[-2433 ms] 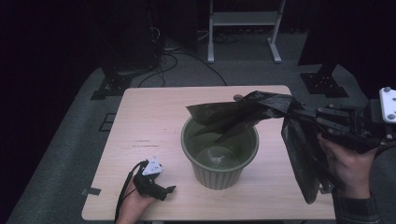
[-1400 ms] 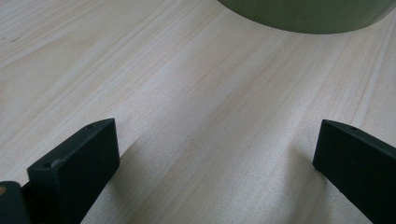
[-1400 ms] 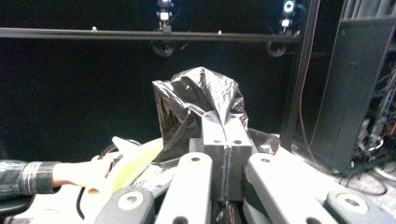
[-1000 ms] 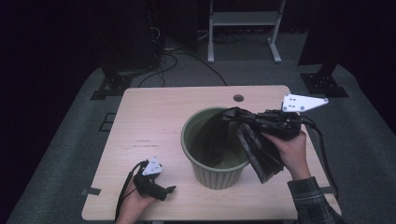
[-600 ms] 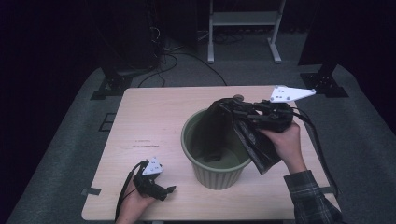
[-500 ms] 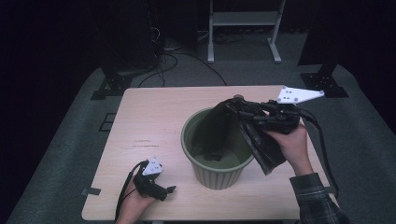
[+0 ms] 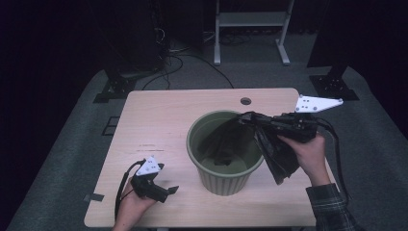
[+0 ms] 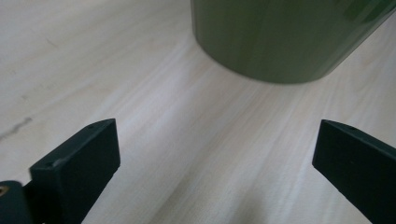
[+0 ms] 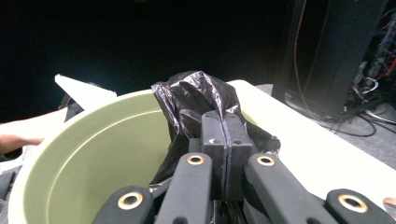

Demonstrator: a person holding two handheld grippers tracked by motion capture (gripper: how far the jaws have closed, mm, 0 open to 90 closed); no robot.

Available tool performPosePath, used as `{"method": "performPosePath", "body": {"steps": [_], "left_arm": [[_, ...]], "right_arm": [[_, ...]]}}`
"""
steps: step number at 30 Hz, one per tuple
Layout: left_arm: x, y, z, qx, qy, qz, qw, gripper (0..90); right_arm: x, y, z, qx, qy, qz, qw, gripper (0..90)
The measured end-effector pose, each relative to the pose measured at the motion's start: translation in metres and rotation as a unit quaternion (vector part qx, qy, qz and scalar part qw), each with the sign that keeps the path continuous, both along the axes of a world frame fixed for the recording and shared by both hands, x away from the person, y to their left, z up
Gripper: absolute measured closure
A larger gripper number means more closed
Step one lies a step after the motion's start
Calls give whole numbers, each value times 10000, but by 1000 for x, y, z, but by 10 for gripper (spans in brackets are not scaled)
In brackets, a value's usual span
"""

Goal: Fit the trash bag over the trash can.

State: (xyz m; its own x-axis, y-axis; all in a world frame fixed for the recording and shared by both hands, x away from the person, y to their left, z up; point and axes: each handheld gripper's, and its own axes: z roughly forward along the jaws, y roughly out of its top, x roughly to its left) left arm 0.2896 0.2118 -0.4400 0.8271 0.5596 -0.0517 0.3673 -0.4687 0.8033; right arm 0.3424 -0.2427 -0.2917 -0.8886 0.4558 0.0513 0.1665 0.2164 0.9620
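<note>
A green bucket (image 7: 226,180) stands on the wooden table (image 7: 163,125). A black plastic bag (image 7: 279,156) hangs over its right rim, part inside and part outside. My right gripper (image 7: 252,120) sits at that rim. Its jaws have just been closing and are shut on a bunched fold of the bag (image 9: 196,93) above the bucket's inner wall (image 9: 102,144). My left gripper (image 7: 169,192) is held low over the table's front left, open, with nothing between its jaws (image 8: 215,154). It points at the bucket's base (image 8: 280,37).
A round cable hole (image 7: 246,101) lies in the table behind the bucket. Bare wood stretches to the bucket's left and rear. Beyond the table are stand feet, cables and a metal frame (image 7: 250,19) on grey carpet.
My right gripper brought the bag in from the right and down to the bucket's rim, and part of the bag now hangs inside. My left gripper has lifted slightly.
</note>
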Motion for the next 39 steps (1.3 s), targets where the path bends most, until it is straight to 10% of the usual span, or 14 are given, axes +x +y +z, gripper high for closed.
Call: {"method": "performPosePath", "body": {"steps": [9,22,39], "left_arm": [[-7,0,62,-520,-285,-568,9966,102],[27,-50,130,-925,-617,-1266,9857,338],[73,-134,154,-625,-952,-2016,9728,502]], "right_arm": [[4,10,-1,49,55,220,9997,897],[5,15,-2,41,156,374,9992,897],[8,24,-1,99,203,562,9982,897]]}}
